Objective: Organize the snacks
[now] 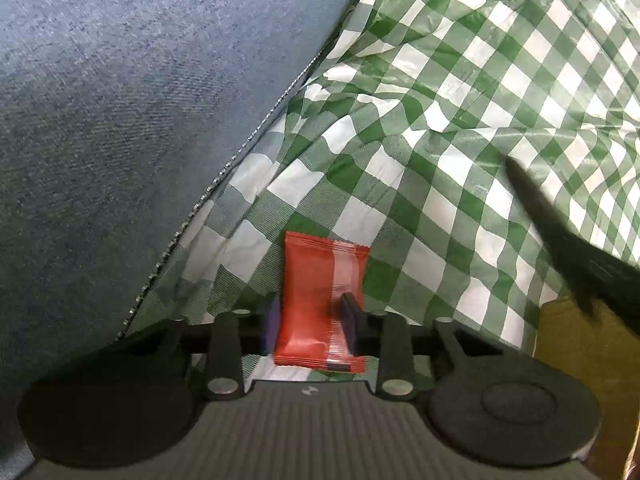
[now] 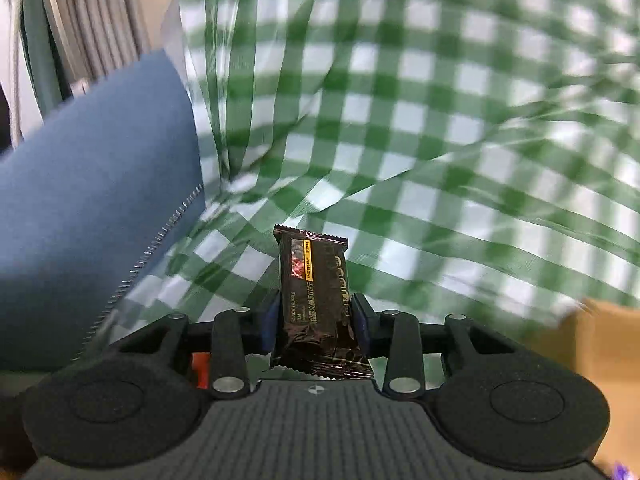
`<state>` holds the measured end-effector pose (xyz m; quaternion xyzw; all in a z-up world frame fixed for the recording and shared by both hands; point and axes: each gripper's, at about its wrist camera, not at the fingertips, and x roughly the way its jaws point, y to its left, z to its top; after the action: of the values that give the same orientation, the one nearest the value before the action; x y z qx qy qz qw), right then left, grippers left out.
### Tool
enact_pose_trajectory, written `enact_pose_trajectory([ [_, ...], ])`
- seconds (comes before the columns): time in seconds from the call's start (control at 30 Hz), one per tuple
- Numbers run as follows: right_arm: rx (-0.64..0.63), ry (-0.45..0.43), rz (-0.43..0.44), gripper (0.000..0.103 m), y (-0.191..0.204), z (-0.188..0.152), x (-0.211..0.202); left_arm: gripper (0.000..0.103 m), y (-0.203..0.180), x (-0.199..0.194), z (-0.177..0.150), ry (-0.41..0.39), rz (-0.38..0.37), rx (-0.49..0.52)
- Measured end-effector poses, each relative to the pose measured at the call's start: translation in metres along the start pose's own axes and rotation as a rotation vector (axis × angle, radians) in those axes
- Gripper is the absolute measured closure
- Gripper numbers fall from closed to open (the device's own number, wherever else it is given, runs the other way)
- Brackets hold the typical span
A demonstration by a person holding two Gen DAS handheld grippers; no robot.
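Snacks were in both grips: the left hand-held gripper [image 1: 310, 320] was clamped on a red packet [image 1: 320, 300], and the right hand-held gripper [image 2: 316, 322] pinched a dark bar [image 2: 316, 304] upright between its pads. Each sat clear of the checked cloth [image 1: 440, 120] beyond. I judged the sorting midway at best; two items were picked but not placed, and no bin or tray showed in either view. A brown box edge [image 1: 580, 360] lay at the right, perhaps the goal. The green-and-white cloth lay rumpled over what was probably a desk. A blue zipped cushion [image 1: 120, 120] leaned on the left, with pale curtains [image 2: 80, 20] behind.
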<state>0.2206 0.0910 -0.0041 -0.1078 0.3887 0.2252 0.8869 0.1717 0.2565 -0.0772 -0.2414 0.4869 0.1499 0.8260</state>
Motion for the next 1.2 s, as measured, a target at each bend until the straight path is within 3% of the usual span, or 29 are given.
enact_pose_trajectory([
  [0.2,0.009,-0.078,0.005,0.064,0.005,-0.053,-0.099,0.099,0.001,-0.012,-0.014,-0.025,0.001,0.087],
  [0.33,-0.026,-0.117,0.014,0.064,0.016,-0.101,-0.148,0.101,0.011,-0.029,-0.028,-0.025,-0.058,0.134],
  [0.47,-0.077,-0.111,0.049,0.064,0.036,-0.158,-0.175,0.099,0.035,-0.063,-0.042,-0.039,-0.204,0.129],
  [0.53,-0.092,-0.097,0.062,0.064,0.045,-0.185,-0.173,0.099,0.036,-0.078,-0.054,-0.081,-0.196,0.16],
  [0.7,-0.138,-0.049,0.036,0.064,0.062,-0.221,-0.15,0.089,0.027,-0.077,-0.064,-0.092,-0.17,0.146],
  [0.87,-0.114,-0.001,-0.023,0.064,0.061,-0.228,-0.129,0.057,0.003,-0.066,-0.056,-0.174,-0.105,0.191],
  [1.0,-0.059,0.085,0.019,0.062,0.053,-0.23,-0.111,0.056,-0.01,-0.043,-0.044,-0.174,-0.06,0.179],
  [1.13,-0.069,0.136,0.026,0.045,0.057,-0.232,-0.099,0.047,-0.02,-0.022,-0.034,-0.173,-0.021,0.157],
  [1.2,-0.073,0.156,0.026,0.044,0.059,-0.233,-0.094,0.047,-0.023,-0.013,-0.03,-0.164,0.001,0.15],
])
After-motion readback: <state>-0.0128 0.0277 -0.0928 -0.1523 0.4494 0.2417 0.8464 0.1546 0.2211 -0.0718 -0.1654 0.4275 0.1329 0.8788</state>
